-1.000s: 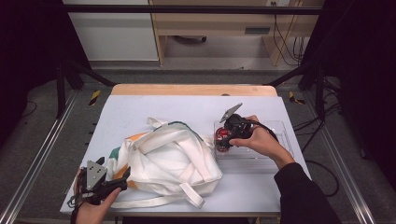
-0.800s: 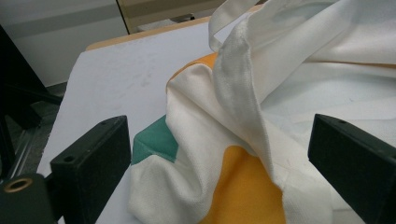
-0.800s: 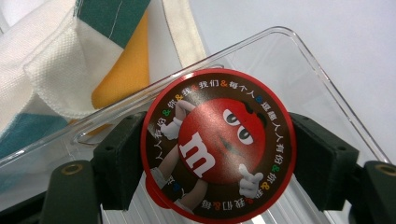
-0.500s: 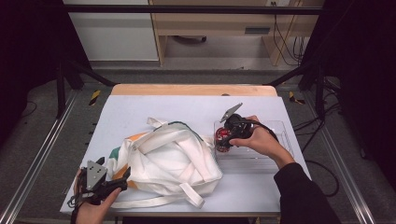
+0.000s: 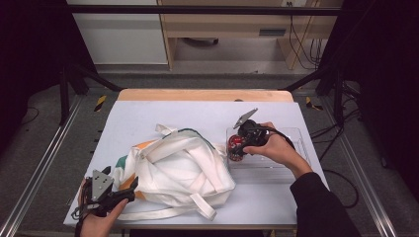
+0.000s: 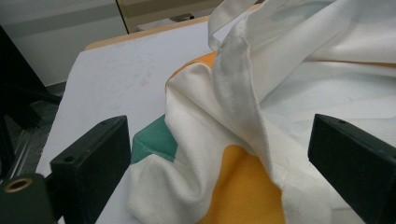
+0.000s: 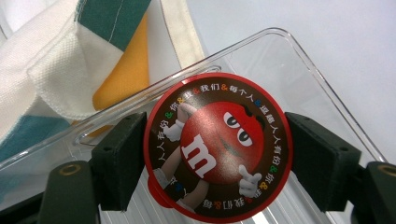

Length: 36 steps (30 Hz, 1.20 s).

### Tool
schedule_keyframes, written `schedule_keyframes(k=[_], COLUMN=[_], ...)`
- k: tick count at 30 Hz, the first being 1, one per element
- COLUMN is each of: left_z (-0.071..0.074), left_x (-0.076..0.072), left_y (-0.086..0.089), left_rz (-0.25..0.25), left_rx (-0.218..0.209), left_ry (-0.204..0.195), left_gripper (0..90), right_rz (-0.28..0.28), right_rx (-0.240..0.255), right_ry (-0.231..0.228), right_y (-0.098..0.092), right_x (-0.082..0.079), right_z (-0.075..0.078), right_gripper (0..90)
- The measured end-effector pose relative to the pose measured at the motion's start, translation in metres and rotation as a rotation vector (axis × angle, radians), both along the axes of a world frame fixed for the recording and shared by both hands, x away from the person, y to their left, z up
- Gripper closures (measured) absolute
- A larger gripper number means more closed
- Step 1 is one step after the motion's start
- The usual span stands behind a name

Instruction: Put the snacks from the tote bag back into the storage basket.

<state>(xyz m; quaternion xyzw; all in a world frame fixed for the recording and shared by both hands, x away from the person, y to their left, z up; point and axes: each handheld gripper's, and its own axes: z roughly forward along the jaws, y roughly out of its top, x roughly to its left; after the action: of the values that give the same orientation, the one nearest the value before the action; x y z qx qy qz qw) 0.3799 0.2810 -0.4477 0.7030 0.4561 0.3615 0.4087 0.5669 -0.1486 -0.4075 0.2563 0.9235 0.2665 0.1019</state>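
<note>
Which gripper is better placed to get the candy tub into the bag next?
Right. The right gripper already has its jaws clamped on the red candy tub over the clear tray, beside the tote bag. The left gripper stands open at the bag's far corner.

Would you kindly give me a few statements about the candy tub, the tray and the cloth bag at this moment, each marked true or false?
1. The right gripper is closed on the round red candy tub. True.
2. The tub is held over the clear plastic tray. True.
3. The left gripper is clamped shut on the cloth bag. False: its jaws stand wide apart, with bag fabric lying between them unpressed.
4. The bag is plain black. False: it is white with orange and green patches.
5. The tray sits on the bag's left in the high view. False: it lies to the bag's right on the table.
</note>
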Motion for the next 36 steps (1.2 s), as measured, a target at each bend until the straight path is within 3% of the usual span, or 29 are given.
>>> schedule_keyframes(k=[24,36], left_z=[0.000,0.000], left_x=[0.000,0.000], left_y=[0.000,0.000], left_rz=[0.000,0.000], left_rx=[0.002,0.000], left_ry=[0.001,-0.001], left_gripper=[6.0,6.0], right_rz=[-0.012,-0.023], right_rx=[-0.014,-0.006], right_ry=[0.013,-0.005], right_y=[-0.002,-0.010], right_x=[-0.005,-0.010], right_z=[0.004,0.011], right_gripper=[11.3,10.4])
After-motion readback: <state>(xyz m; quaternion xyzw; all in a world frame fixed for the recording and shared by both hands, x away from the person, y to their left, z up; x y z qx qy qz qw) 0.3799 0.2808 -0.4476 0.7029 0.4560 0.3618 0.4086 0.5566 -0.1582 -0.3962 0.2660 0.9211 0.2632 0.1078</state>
